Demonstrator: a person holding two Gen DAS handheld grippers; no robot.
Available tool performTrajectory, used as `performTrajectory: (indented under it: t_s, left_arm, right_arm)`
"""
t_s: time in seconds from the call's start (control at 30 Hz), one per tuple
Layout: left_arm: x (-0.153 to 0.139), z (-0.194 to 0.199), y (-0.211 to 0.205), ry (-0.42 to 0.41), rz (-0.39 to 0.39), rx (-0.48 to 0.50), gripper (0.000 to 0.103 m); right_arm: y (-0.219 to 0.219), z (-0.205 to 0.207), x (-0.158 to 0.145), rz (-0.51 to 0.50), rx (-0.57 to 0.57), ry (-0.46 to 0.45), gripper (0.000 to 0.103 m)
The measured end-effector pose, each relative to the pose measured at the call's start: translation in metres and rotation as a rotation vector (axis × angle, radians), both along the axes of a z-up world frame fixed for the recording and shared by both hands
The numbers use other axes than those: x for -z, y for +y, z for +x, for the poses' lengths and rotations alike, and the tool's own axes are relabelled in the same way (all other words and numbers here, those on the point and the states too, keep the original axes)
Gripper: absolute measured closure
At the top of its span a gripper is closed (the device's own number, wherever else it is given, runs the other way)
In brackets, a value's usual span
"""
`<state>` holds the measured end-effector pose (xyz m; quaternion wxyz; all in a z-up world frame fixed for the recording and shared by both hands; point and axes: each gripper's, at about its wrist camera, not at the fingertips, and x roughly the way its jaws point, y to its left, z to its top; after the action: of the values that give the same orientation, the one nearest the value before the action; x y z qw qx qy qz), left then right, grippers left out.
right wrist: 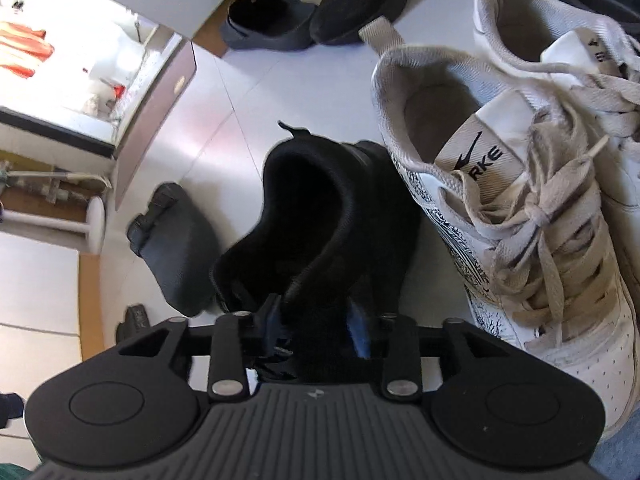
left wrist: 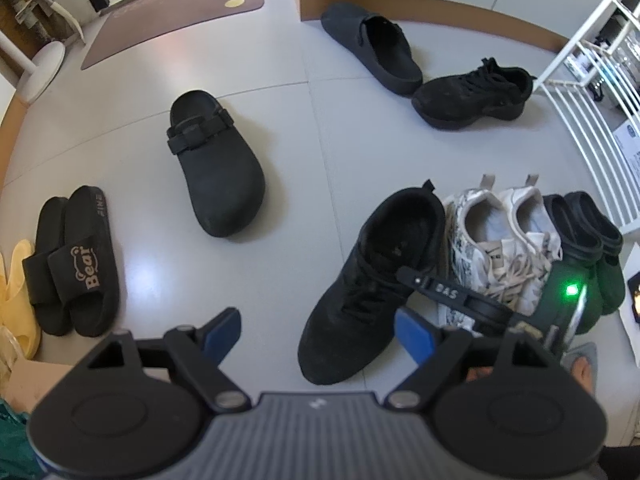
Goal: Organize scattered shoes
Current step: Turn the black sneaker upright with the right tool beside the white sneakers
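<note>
Closest to my right gripper is the black sneaker: its blue-padded fingers stand narrowed on either side of the tongue and lace area, pressed against the fabric, so I record a grip on that shoe. It sits on the pale tiled floor, its side touching a white sneaker with loose beige laces; a second white sneaker lies just beyond. From the left wrist view, my left gripper hangs wide open above the floor, holding nothing, its right finger overlapping the black sneaker's toe in the picture; contact cannot be confirmed. The row runs black sneaker, white pair, then dark green clogs, all side by side near a white rack. Scattered items: one black clog alone mid-floor; another black clog by the cabinet base, touching a second black sneaker. Black "Bear" slides lie paired at the left, with yellow footwear beside them. A brown mat lies at the far end.
</note>
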<state>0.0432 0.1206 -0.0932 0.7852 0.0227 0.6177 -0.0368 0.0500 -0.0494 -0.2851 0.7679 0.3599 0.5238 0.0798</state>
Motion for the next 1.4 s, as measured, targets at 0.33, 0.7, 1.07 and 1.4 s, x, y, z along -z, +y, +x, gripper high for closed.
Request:
performTrajectory:
  t_s: [0.33, 0.7, 1.07, 1.4]
  left_arm:
    - [-0.005, -0.001, -0.007, -0.010, -0.003, 0.018, 0.017]
    - [-0.008, -0.001, -0.018, -0.023, 0.005, 0.030, 0.017]
    - [-0.005, -0.002, -0.023, -0.019, 0.008, 0.023, 0.017]
    - [-0.019, -0.001, -0.013, -0.054, -0.039, -0.009, 0.017]
  right_arm:
    - [-0.003, -0.009, -0.017, -0.122, -0.096, -0.098, 0.073]
    - [-0.031, -0.031, -0.034, -0.240, -0.080, -0.123, 0.073]
    - [-0.019, -0.035, -0.040, -0.163, -0.181, -0.210, 0.035]
    - [0.030, -0.040, -0.006, -0.330, -0.282, -0.153, 0.020]
